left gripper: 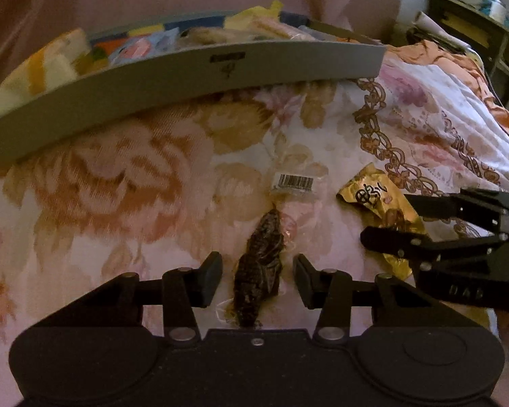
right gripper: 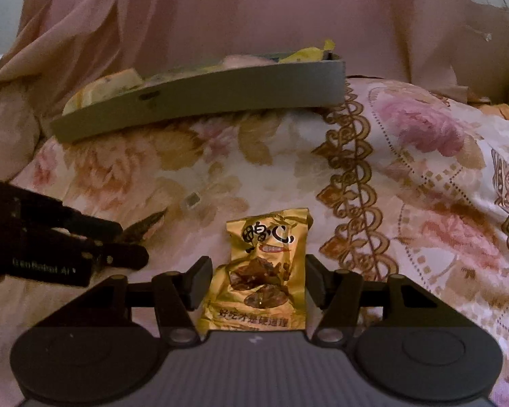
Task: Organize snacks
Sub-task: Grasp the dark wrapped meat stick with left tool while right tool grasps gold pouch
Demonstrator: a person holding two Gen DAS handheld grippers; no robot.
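Note:
A dark dried snack in a clear wrapper (left gripper: 261,254) with a barcode label (left gripper: 296,182) lies on the floral bedspread. My left gripper (left gripper: 258,271) is shut on it, a pad at each side. To its right, a gold snack packet (left gripper: 366,193) sits between the fingers of my right gripper (left gripper: 387,218). In the right wrist view the gold packet (right gripper: 264,264) fills the space between the pads, with the right gripper (right gripper: 259,281) shut on it. There the left gripper (right gripper: 132,240) enters from the left with the dark snack (right gripper: 149,224) poking out. A grey tray (left gripper: 186,81) of assorted snacks stands beyond both.
The tray (right gripper: 220,95) rests on the bedspread (right gripper: 424,169) against pink draped fabric (right gripper: 254,17). Crumpled orange cloth (left gripper: 441,57) and a dark shelf (left gripper: 475,23) lie at the far right. Bare bedspread (left gripper: 118,176) stretches between the grippers and the tray.

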